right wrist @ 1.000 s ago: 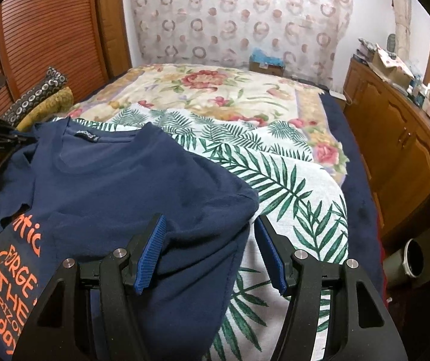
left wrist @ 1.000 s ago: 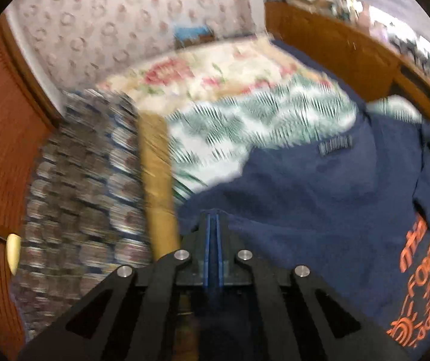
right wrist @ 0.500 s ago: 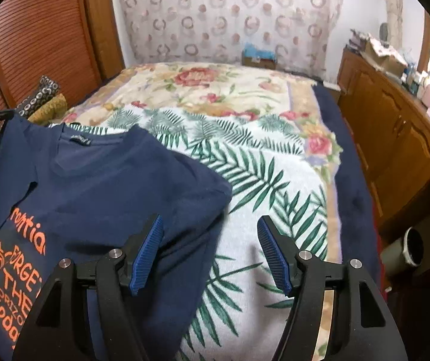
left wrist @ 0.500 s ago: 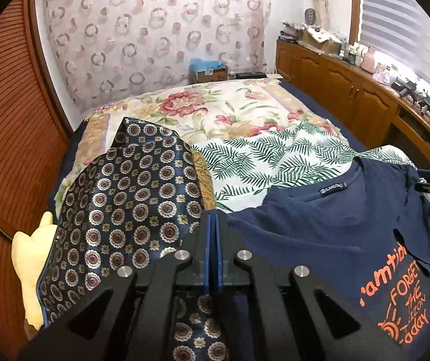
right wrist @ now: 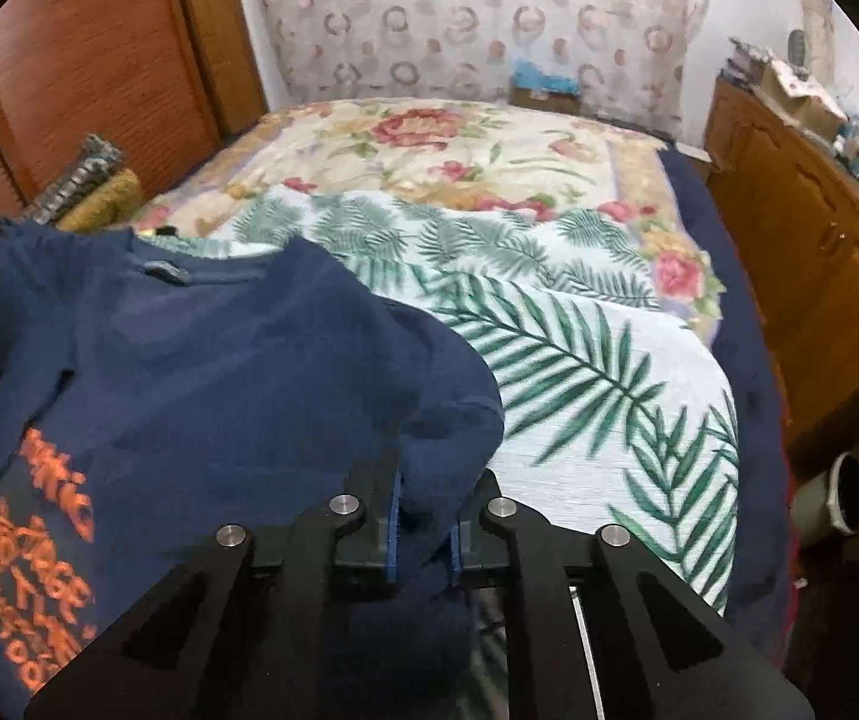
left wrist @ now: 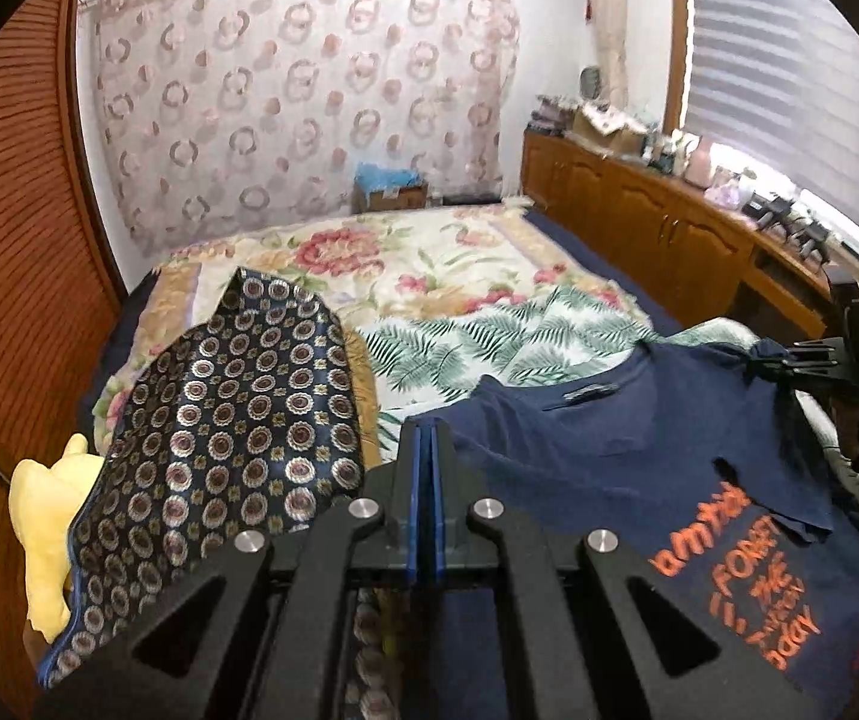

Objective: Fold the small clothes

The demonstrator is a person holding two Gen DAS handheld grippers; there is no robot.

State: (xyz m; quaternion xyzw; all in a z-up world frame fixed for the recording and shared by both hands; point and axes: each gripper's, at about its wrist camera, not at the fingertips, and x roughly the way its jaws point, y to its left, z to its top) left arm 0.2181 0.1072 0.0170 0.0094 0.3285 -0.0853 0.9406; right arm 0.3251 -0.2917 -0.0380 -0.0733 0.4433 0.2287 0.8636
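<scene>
a bedroom seen from two handheld grippers above a bed point(left wrist: 477, 276) covered by a floral spread and a green palm-leaf sheet point(right wrist: 579, 360).

farthest to the left of the left gripper point(left wrist: 426, 456) a pale yellow soft item point(left wrist: 48, 516) lies by the reddish slatted wooden wall point(left wrist: 15, 240). just left of the gripper's fingers is a dark blue cushion with round medallion print point(left wrist: 231, 414). the left gripper's blue pads are pressed tightly together, clenched, and dark blue cloth meets their tips; whether cloth is pinched there cannot be told.

to the right of the left gripper lies the navy t-shirt point(left wrist: 621, 450), collar and label facing the far end of the bed, orange lettering point(left wrist: 741, 570) on the near lower right. one sleeve is folded over the chest. at the shirt's far right edge the right gripper point(left wrist: 789, 363) appears from the side, bunched navy cloth at its tips.

in the right wrist view the shirt point(right wrist: 207, 372) fills the space left of and ahead of the right gripper point(right wrist: 423, 516). its jaws have just been closing, and a bunched fold of the navy sleeve sits between the blue pads, grasped. to the right of this gripper the palm-leaf sheet lies bare, then a dark blue bed edge, then wooden cabinets point(right wrist: 813, 228) with clutter on top. a grey cylindrical container point(right wrist: 831, 498) stands on the floor at the far right.
</scene>
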